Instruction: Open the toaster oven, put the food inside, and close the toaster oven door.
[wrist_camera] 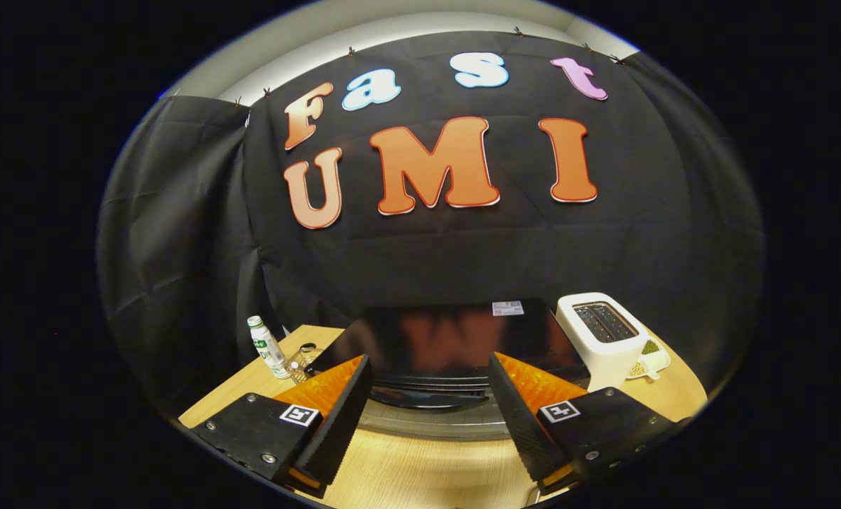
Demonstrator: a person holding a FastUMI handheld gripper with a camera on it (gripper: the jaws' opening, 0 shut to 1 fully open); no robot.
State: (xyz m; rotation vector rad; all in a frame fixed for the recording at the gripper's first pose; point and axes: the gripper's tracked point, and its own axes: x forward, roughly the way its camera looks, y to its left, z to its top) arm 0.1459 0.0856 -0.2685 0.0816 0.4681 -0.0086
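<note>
Your gripper [431, 406] jaws hang wide apart, holding nothing, low in the frame. The toaster oven [438, 346] sits just beyond them, centre-bottom; approach off-centre and you may miss the door handle [424, 397].

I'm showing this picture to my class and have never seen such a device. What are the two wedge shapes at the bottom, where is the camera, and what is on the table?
The camera rides on a hand-held gripper and looks forward along its two fingers, the wedges you see. They stand apart and hold nothing. Just ahead of them on the wooden table sits a black toaster oven, its handle showing between the fingers. Beside it on one side stands a white pop-up toaster with a small white dish next to it; on the other side stands a small bottle.
</note>
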